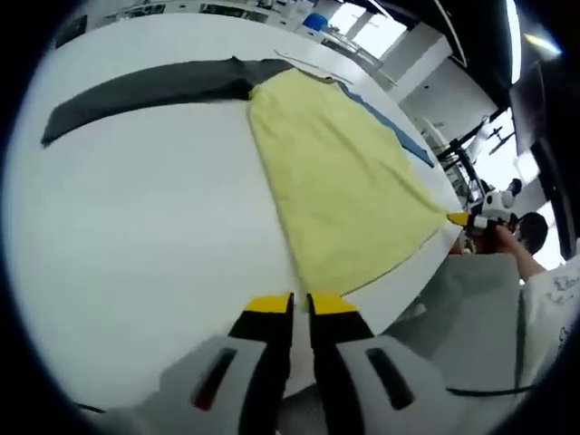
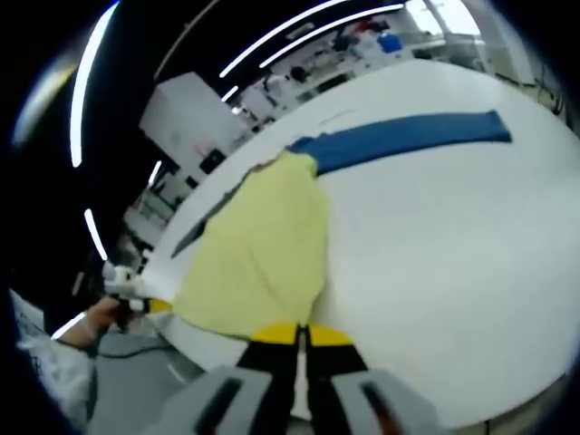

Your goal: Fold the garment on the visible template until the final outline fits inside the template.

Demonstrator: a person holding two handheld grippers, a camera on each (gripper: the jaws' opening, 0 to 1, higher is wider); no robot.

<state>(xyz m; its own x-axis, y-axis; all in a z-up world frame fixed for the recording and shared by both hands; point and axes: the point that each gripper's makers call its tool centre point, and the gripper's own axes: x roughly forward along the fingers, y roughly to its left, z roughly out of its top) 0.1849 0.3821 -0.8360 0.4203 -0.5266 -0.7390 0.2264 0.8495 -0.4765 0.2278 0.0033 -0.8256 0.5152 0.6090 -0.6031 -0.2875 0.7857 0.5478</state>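
A yellow garment (image 1: 335, 181) lies flat on the white table (image 1: 136, 227). My left gripper (image 1: 300, 304) is at its near corner, jaws shut with the cloth edge between the yellow tips. My right gripper (image 1: 467, 220) pinches the far right corner at the table edge. In the right gripper view the garment (image 2: 263, 254) runs up from my right gripper (image 2: 300, 333), which is shut on its edge, and the left gripper (image 2: 149, 305) holds the other corner. A dark grey strip (image 1: 145, 91) and a blue strip (image 1: 399, 136) run out from the garment's far end.
The blue strip (image 2: 408, 136) stretches across the white table (image 2: 435, 272) to the right, and the grey strip (image 2: 195, 234) peeks out behind the garment. A person's hand (image 1: 507, 240) holds the right gripper past the table edge. Lab benches stand in the background.
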